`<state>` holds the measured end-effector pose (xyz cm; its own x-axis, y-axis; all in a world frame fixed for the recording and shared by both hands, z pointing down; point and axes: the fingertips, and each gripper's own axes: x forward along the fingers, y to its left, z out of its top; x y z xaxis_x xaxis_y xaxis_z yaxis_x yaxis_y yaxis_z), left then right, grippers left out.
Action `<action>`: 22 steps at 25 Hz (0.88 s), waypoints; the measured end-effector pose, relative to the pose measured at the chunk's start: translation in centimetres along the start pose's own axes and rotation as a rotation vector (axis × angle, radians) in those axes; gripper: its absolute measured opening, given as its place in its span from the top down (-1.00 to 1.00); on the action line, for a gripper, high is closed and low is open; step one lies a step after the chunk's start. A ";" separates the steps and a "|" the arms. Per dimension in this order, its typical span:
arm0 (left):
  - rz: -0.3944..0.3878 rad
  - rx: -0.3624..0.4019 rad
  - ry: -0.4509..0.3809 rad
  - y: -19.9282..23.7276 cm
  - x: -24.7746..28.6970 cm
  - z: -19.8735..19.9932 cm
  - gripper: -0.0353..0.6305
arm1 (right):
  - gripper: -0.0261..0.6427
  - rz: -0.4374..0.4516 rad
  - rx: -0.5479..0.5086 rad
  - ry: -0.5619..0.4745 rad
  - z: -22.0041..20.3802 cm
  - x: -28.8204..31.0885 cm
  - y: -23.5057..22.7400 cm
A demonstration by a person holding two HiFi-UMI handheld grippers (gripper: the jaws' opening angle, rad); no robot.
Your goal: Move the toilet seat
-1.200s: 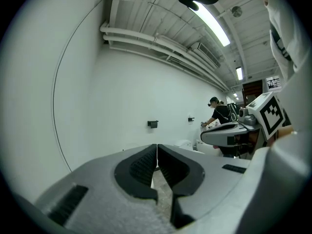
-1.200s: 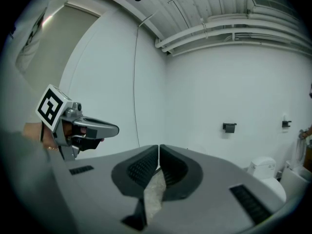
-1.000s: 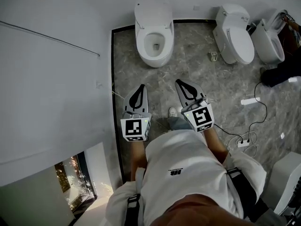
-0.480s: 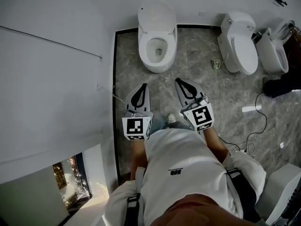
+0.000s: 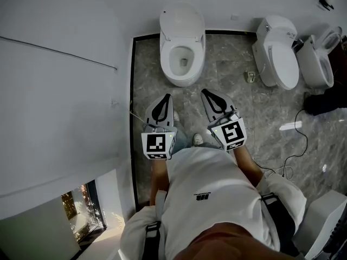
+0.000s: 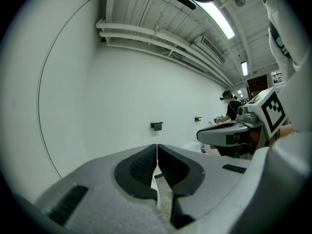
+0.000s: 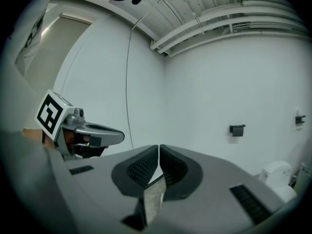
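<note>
A white toilet (image 5: 182,45) stands against the far wall in the head view, its seat and lid raised so the open bowl (image 5: 181,58) shows. My left gripper (image 5: 165,97) is shut and empty, held level a short way in front of the bowl's near rim. Beside it my right gripper (image 5: 206,93) is also shut with nothing in it. In the left gripper view the jaws (image 6: 156,146) meet tip to tip, and the right gripper view shows its jaws (image 7: 159,147) closed the same way. Neither touches the toilet.
Two more white toilets (image 5: 281,50) (image 5: 321,58) stand at the right, the nearer one with its lid down. A white wall (image 5: 59,80) and a dark floor border (image 5: 132,91) run along the left. Cables and a power strip (image 5: 290,126) lie on the grey marble floor at the right. A person (image 6: 233,107) stands far off.
The toilet has come nearer to both grippers and sits lower in the head view as I walk toward it. Both grippers stay shut.
</note>
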<state>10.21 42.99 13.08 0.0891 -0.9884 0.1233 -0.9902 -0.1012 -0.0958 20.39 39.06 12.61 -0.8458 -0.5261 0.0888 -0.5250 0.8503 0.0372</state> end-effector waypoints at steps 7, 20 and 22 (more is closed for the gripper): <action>-0.037 -0.002 -0.009 2.9 2.7 0.1 0.80 | 0.82 -0.033 -0.004 0.005 0.4 3.6 -0.9; -0.112 -0.019 0.010 10.4 8.6 -0.2 0.80 | 0.82 -0.106 0.007 0.037 1.3 12.4 -2.4; -0.132 -0.017 0.010 11.3 9.6 -0.4 0.80 | 0.82 -0.123 0.009 0.044 1.2 13.6 -2.8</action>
<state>-0.14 32.36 13.53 0.2178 -0.9654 0.1437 -0.9717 -0.2283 -0.0609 10.27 29.54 12.51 -0.7699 -0.6253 0.1275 -0.6257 0.7789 0.0418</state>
